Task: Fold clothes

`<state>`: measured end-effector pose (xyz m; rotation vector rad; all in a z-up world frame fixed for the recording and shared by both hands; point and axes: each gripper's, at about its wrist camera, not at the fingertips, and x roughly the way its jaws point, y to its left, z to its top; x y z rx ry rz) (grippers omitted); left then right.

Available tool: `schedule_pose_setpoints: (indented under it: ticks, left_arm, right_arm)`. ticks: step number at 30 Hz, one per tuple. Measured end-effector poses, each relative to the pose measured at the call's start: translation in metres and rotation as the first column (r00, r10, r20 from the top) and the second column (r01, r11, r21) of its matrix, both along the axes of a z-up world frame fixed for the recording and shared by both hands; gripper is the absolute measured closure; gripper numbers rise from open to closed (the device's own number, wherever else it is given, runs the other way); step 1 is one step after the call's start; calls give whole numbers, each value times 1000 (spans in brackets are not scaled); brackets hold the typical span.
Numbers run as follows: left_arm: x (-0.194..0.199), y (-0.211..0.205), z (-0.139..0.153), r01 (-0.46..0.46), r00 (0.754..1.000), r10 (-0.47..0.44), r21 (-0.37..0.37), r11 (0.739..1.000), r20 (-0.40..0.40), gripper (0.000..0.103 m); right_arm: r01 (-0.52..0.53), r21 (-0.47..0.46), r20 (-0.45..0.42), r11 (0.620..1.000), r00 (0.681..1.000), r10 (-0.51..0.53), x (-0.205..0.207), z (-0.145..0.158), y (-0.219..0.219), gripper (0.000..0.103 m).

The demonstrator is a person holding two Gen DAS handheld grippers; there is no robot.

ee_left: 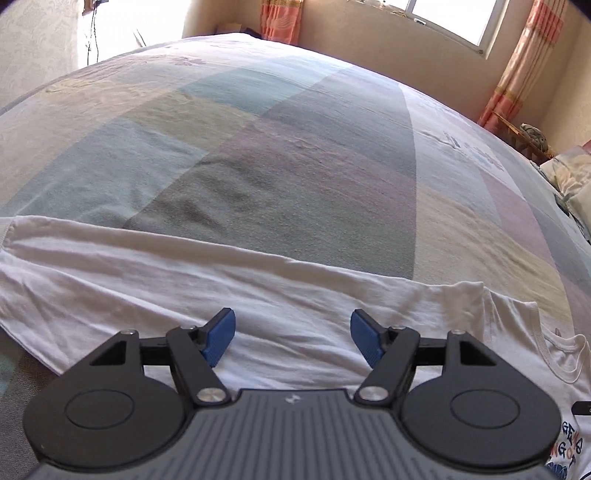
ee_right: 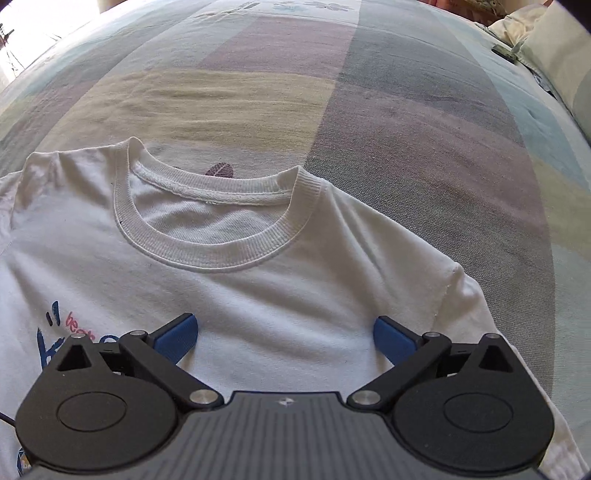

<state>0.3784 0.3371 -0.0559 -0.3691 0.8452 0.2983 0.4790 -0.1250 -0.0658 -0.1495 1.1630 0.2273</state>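
Note:
A white T-shirt [ee_left: 207,280] lies flat on the bed, its long side edge running across the left wrist view and a colourful print at the lower right corner. My left gripper [ee_left: 291,338] hovers over the shirt's body, jaws apart, with only cloth below the blue pads [ee_left: 221,338]. In the right wrist view the same T-shirt [ee_right: 280,288] shows its ribbed collar [ee_right: 207,254] and a blue and pink print at the left. My right gripper [ee_right: 284,341] stands wide open over the chest below the collar, nothing pinched between its pads [ee_right: 175,341].
The bed is covered by a patchwork sheet [ee_left: 280,155] of pastel squares. A window [ee_left: 454,18] and orange curtains [ee_left: 524,62] line the far wall. Pillows [ee_right: 554,55] lie at the bed's right side.

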Motion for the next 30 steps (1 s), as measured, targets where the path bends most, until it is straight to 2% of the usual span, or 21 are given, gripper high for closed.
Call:
schedule_pose_setpoints:
  ticks: [2, 6, 8, 10, 13, 16, 17, 19, 22, 25, 30]
  left_arm:
    - [-21, 16, -4, 21, 999, -20, -34, 999, 33, 32]
    - [-47, 50, 3, -22, 999, 22, -28, 999, -23, 33]
    - [-51, 68, 10, -29, 1000, 29, -27, 999, -5, 33]
    - [-47, 85, 15, -6, 1000, 5, 25, 1000, 23, 32]
    - [-40, 109, 10, 22, 999, -24, 85, 996, 24, 31]
    - [-56, 130, -9, 27, 998, -16, 164, 986, -67, 31]
    - [-69, 135, -10, 50, 998, -41, 190, 981, -52, 30]
    - [-83, 142, -5, 78, 996, -66, 182, 980, -67, 31]
    - [-79, 147, 12, 108, 993, -99, 172, 979, -60, 31]
    - [-62, 147, 19, 160, 987, -163, 171, 972, 7, 28]
    - [-46, 148, -7, 151, 988, -143, 188, 971, -57, 28]
  right_arm:
    - [35, -2, -17, 999, 999, -35, 0, 7, 4, 0]
    - [62, -9, -9, 998, 998, -62, -6, 29, 32, 0]
    - [49, -7, -6, 999, 999, -49, -11, 38, 57, 0]
    - [35, -4, -3, 999, 999, -35, -16, 47, 82, 0]
    - [-32, 31, 3, 999, 999, 32, -28, 55, 136, 0]
    - [-86, 79, -6, 993, 996, 87, -36, 59, 188, 0]
    - [-97, 97, -13, 991, 995, 98, -37, 61, 204, 0]
    - [-116, 122, -24, 986, 992, 120, -39, 66, 230, 0]
    - [-162, 121, -20, 979, 986, 166, -43, 72, 261, 0]
    - [-203, 76, -14, 976, 979, 205, -47, 71, 284, 0]
    - [-211, 25, -11, 977, 977, 212, -50, 59, 313, 0]
